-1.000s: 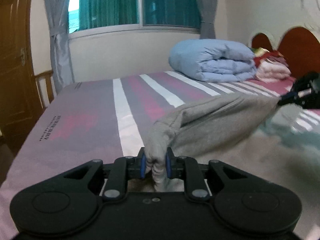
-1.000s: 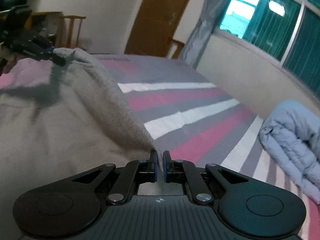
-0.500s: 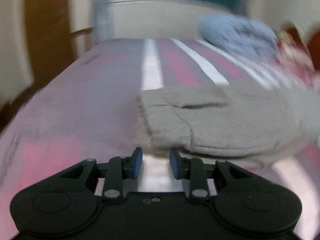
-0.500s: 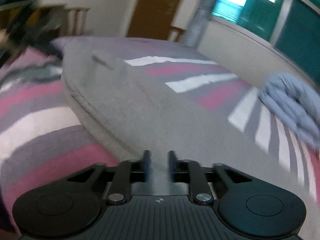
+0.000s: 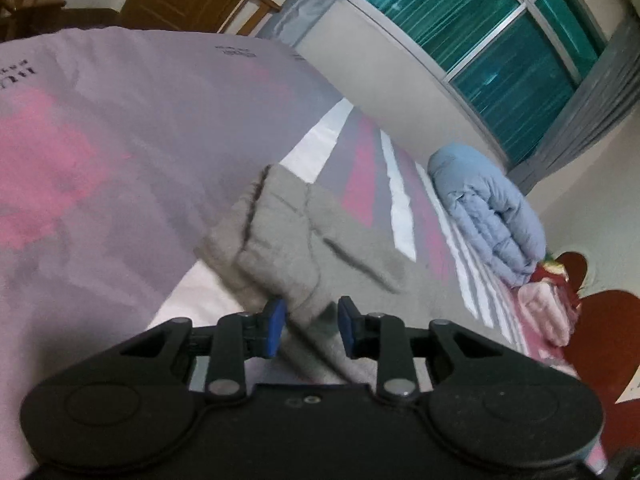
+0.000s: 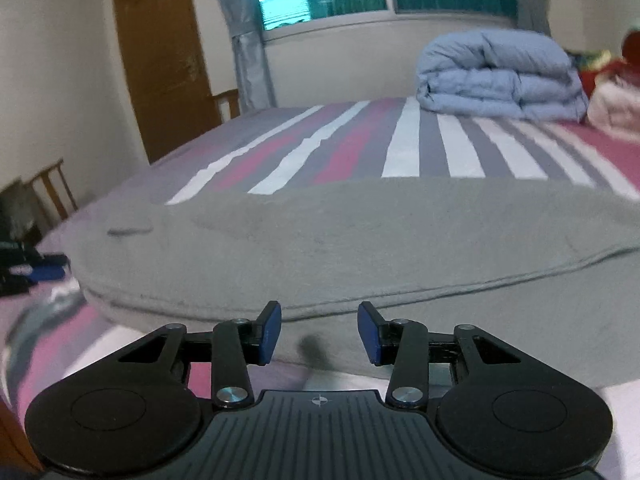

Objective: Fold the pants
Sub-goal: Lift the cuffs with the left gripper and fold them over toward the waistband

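Nearest in the left wrist view: left tongs spread apart, nothing clamped, though a corner of the grey pants sits right between the blue pads. Hard to say if the cloth touches them. Same deal on the other side: right tongs spread wide and holding nothing, hovering just short of the near hem of the pants. Pants lying across the striped bed, folded over into a long thick band, layered edges showing at roughly 9 o'clock in the right wrist view, one pocket slit visible up top. Left tongs also peeking in at 9 o'clock in that view, too blurry to read there. Further out, a folded blue duvet at about 1 o'clock, pinkish bedding past that at 2 o'clock, then window and door at the back. Looks like one fold done and another one coming. What could go sideways: clamping only the top layer so the stack peels apart on the lift, or the two sides lifting unevenly so the hems skew. That bunched corner near the left tongs looks lumpy too, likely to leave a crooked edge if grabbed as is. Containers: none visible anywhere, nothing boxed or binned.
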A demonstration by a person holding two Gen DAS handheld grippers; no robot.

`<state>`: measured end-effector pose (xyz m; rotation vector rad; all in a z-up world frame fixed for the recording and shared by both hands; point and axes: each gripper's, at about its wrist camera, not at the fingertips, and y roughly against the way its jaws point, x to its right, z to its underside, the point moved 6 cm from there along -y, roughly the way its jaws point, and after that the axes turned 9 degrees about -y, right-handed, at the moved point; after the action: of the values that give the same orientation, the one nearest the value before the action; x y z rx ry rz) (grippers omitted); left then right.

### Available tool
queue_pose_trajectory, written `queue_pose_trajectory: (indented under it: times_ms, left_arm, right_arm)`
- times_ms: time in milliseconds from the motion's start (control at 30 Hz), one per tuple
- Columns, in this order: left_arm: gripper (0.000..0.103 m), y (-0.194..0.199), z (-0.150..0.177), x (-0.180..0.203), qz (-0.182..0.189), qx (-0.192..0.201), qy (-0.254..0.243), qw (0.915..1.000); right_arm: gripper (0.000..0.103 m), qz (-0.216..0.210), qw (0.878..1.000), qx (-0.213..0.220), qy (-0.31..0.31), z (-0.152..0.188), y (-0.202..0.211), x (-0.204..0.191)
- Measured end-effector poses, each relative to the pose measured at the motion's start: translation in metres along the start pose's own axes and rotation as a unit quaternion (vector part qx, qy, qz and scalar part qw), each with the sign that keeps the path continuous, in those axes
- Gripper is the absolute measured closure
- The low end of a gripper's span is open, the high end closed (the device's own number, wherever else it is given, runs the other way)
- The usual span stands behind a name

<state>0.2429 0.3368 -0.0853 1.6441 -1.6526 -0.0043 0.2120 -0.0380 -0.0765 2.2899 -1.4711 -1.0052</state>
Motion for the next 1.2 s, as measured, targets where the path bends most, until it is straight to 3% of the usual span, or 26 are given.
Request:
queue_pose_trajectory:
  times_ms: [133, 233, 367, 433, 467, 500, 533, 767, 867, 933, 1000, 1100, 1200]
  left_arm:
    - [0.085, -0.006, 0.003, -0.003, 0.007, -0.003, 0.018, 0.9998]
    - [0.085, -0.007, 0.004, -0.007, 0.014, -0.003, 0.026, 0.9996]
    - [0.086, -0.007, 0.003, -0.007, 0.017, -0.003, 0.023, 0.9996]
    - [0.087, -0.006, 0.001, -0.007, 0.015, -0.002, 0.023, 0.9996]
    - [0.087, -0.007, -0.001, -0.006, 0.013, -0.001, 0.021, 0.9997]
    - [0.088, -0.007, -0.002, -0.004, 0.011, -0.001, 0.019, 0.9998]
    - [0.088, -0.007, -0.005, -0.002, 0.011, 0.0, 0.017, 0.9998]
    - [0.089, 0.014, -0.04, 0.0, 0.028, 0.039, -0.01, 0.9988]
    - [0.089, -0.004, -0.023, -0.013, -0.001, -0.011, -0.03, 0.9995]
    - [0.089, -0.016, -0.002, -0.019, -0.034, -0.05, -0.059, 0.9964]
    - [0.089, -0.011, 0.006, -0.023, -0.028, -0.039, -0.044, 0.9979]
    - [0.089, -0.009, 0.008, -0.025, -0.025, -0.034, -0.036, 0.9984]
    - [0.079, -0.01, 0.009, -0.024, -0.041, -0.037, -0.037, 0.9978]
  right_arm:
    - [0.06, -0.017, 0.998, -0.018, -0.063, -0.012, -0.018, 0.006]
    - [0.06, -0.028, 0.988, -0.047, -0.148, -0.013, -0.035, 0.019]
    - [0.06, -0.05, 0.956, -0.071, -0.282, -0.011, -0.05, 0.047]
    - [0.061, -0.063, 0.939, -0.071, -0.329, -0.015, -0.057, 0.056]
    - [0.063, -0.065, 0.938, -0.069, -0.335, -0.018, -0.059, 0.059]
    - [0.093, -0.062, 0.94, -0.07, -0.328, -0.021, -0.062, 0.059]
    - [0.099, -0.055, 0.943, -0.076, -0.319, -0.022, -0.064, 0.058]
    - [0.099, -0.12, 0.962, -0.004, -0.245, -0.047, 0.002, 0.03]
    - [0.099, -0.085, 0.975, -0.037, -0.204, -0.021, -0.008, 0.024]
    - [0.099, -0.048, 0.971, -0.084, -0.217, 0.01, -0.032, 0.034]
    - [0.099, -0.062, 0.965, -0.081, -0.241, 0.016, -0.032, 0.043]
    - [0.098, -0.063, 0.969, -0.078, -0.226, 0.014, -0.023, 0.044]
    - [0.098, -0.068, 0.966, -0.088, -0.235, 0.015, -0.022, 0.049]
